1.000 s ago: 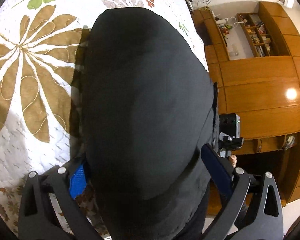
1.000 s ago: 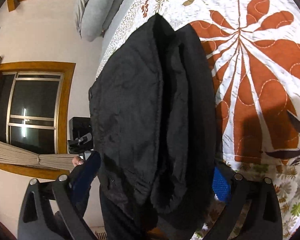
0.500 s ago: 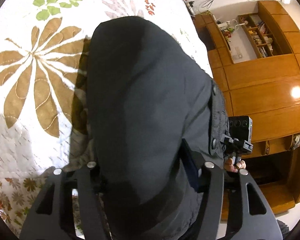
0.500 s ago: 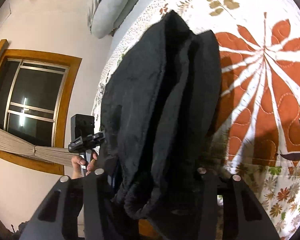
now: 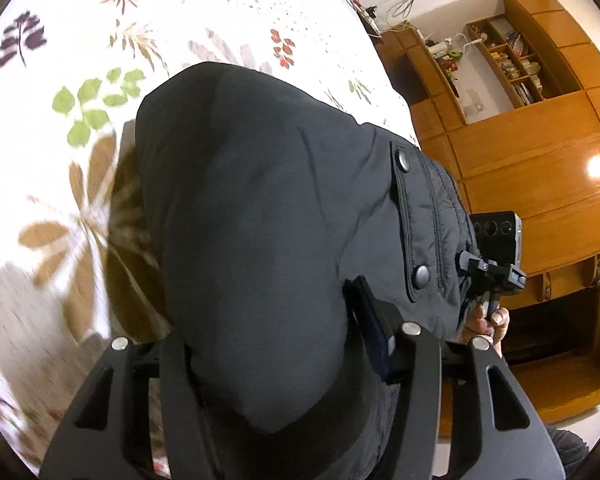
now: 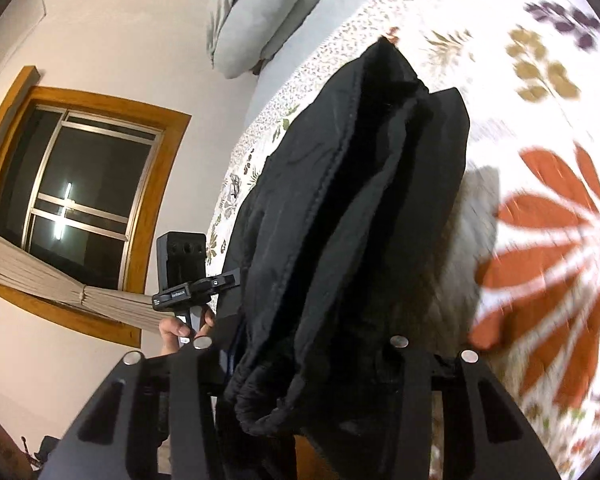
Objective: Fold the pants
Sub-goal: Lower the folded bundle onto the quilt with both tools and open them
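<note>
**Both grippers clamped on the pants, most of the fabric blocking the view**

Left wrist view: the left gripper (image 5: 278, 364) has its fingers pressed in on a thick bunch of the dark grey pants (image 5: 260, 220), which fill the middle of the picture straight ahead of the tool. The fingertips themselves are buried under the cloth, so you only see the black linkage arms and a sliver of a blue pad on the right-hand finger. A pocket flap (image 5: 410, 224) with two snaps sits ahead and to the right of the tool. Past it, the right gripper (image 5: 496, 256) peeks out, held in a hand (image 5: 486, 320) that's mostly hidden behind the fabric. The floral quilt (image 5: 80, 80) lies beyond and to the left, blurry near the edge. A wooden cabinet (image 5: 540, 168) is off to the right; its shelf contents are too small to make out.

Right wrist view: the right gripper (image 6: 300, 364) is pinching the waistband end, layers hanging in folds ahead of it. The fingertips are covered here too. The left gripper (image 6: 182, 272) shows ahead to the left, with a tiny white label on its clamp that I can't read. A window (image 6: 84, 196) and grey pillows (image 6: 260, 12) sit further out on the left side.
</note>
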`<action>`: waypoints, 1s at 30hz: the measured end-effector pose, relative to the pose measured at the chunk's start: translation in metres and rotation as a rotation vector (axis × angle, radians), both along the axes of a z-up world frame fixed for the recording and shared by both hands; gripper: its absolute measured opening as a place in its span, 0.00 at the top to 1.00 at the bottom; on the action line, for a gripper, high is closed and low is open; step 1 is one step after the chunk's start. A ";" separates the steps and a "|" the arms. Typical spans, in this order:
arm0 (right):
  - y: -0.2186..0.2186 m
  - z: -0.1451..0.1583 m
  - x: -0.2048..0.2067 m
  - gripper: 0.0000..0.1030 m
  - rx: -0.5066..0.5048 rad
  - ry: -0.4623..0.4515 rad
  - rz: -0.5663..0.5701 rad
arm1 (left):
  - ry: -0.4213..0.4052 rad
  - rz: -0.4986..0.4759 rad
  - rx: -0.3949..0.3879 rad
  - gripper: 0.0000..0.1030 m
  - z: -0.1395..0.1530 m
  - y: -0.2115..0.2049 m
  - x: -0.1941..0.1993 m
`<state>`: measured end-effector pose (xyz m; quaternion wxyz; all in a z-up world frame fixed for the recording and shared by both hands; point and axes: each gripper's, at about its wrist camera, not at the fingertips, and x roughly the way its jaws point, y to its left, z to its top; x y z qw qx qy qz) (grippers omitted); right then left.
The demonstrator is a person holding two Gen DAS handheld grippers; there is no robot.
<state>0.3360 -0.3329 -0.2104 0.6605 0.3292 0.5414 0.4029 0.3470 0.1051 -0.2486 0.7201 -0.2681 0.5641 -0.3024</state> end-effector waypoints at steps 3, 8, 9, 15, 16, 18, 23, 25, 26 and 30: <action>0.010 0.006 0.024 0.56 -0.005 -0.012 0.010 | -0.007 0.010 0.014 0.50 0.006 0.008 0.022; 0.031 0.018 0.072 0.56 -0.028 -0.035 0.016 | -0.016 0.020 0.038 0.50 0.016 0.023 0.070; 0.034 0.018 0.081 0.56 -0.031 -0.040 0.016 | -0.018 0.025 0.043 0.50 0.018 0.027 0.082; 0.054 0.022 0.141 0.56 -0.062 -0.053 0.008 | -0.008 0.052 0.061 0.50 0.013 0.046 0.144; 0.059 0.019 0.154 0.56 -0.070 -0.049 0.007 | -0.006 0.056 0.067 0.50 0.011 0.049 0.151; 0.068 0.014 0.167 0.56 -0.086 -0.043 0.011 | 0.009 0.066 0.077 0.50 0.004 0.056 0.167; 0.083 -0.020 0.191 0.56 -0.138 -0.003 0.021 | 0.056 0.083 0.119 0.47 -0.026 0.071 0.186; 0.082 -0.036 0.196 0.56 -0.154 0.014 0.016 | 0.055 0.085 0.105 0.45 -0.031 0.075 0.186; 0.079 -0.043 0.198 0.56 -0.155 0.027 0.012 | 0.055 0.085 0.103 0.44 -0.033 0.076 0.185; 0.071 -0.059 0.194 0.50 -0.167 0.047 0.016 | 0.055 0.091 0.100 0.38 -0.037 0.078 0.178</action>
